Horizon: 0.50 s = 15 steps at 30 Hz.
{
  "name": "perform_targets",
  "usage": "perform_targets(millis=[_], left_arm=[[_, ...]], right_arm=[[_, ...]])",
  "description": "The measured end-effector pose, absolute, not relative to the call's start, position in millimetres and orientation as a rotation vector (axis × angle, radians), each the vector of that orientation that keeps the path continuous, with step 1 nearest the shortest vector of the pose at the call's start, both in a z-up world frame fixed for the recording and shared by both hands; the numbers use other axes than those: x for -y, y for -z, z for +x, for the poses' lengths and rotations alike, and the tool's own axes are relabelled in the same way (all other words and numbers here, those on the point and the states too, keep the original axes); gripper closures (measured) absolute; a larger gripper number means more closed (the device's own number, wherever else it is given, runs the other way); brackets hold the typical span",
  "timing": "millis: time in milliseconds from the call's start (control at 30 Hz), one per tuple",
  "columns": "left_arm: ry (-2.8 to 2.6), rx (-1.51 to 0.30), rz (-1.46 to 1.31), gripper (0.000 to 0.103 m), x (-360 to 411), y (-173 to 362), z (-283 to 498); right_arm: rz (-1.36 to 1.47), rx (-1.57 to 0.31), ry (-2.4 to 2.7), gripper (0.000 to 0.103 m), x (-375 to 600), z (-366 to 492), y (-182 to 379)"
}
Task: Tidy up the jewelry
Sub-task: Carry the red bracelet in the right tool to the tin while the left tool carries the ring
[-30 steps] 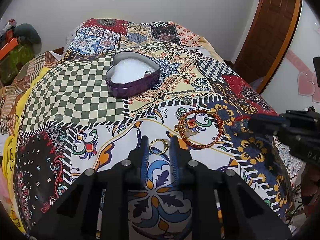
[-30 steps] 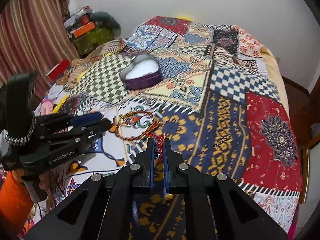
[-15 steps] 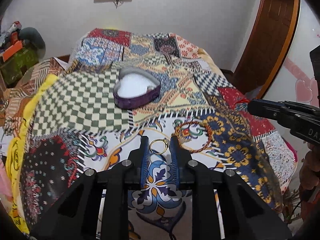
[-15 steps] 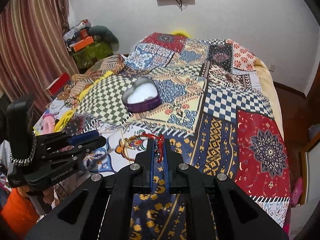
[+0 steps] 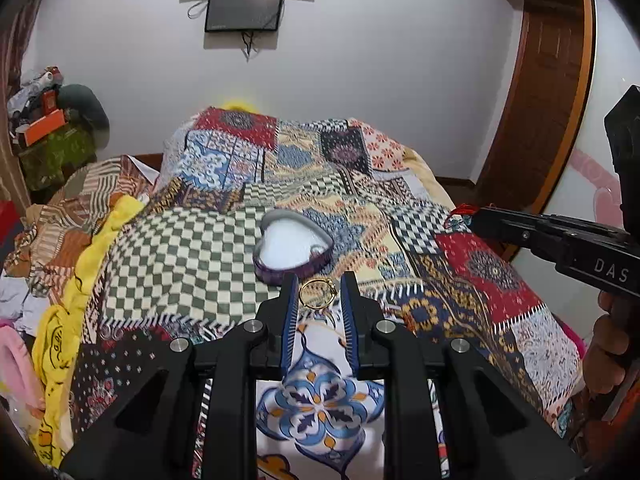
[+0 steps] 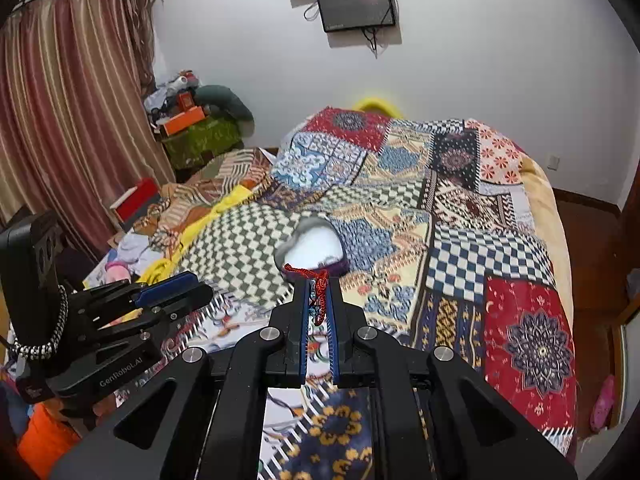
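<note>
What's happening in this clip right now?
A person is sorting jewelry on a bed with two handheld grippers. The left gripper holds a gold ring between its fingers; the right gripper is shut on a red string bracelet. Both are above the patchwork bedspread, with the open heart-shaped tin just ahead.

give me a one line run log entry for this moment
left gripper: shut on gold ring | right gripper: shut on red cord bracelet | heart tin: open on bedspread
</note>
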<state>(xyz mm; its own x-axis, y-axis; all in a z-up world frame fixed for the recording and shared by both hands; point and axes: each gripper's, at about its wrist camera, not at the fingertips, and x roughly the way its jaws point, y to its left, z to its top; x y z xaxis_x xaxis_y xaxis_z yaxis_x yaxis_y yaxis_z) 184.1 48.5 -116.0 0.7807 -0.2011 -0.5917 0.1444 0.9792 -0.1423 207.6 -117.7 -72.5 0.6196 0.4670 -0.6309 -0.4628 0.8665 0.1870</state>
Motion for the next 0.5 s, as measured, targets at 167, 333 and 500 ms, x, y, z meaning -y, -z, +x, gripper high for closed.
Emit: perform_targets(millis=[167,333,500], left_arm=[[0.173,-0.632,-0.088,0.083,-51.3,111.0,196.0],[0.165,-0.618,-0.084,0.083,-54.8,109.0,211.1],[0.158,-0.61,-0.099,0.083,-62.6,110.9,232.0]], right_arm=[[0.025,-0.707,-0.548,0.096,113.7,216.7,66.3],[0.035,-0.703,-0.562,0.096,106.7,231.6,67.1],[0.041,-0.721,-0.579,0.096,96.2,249.9,74.3]])
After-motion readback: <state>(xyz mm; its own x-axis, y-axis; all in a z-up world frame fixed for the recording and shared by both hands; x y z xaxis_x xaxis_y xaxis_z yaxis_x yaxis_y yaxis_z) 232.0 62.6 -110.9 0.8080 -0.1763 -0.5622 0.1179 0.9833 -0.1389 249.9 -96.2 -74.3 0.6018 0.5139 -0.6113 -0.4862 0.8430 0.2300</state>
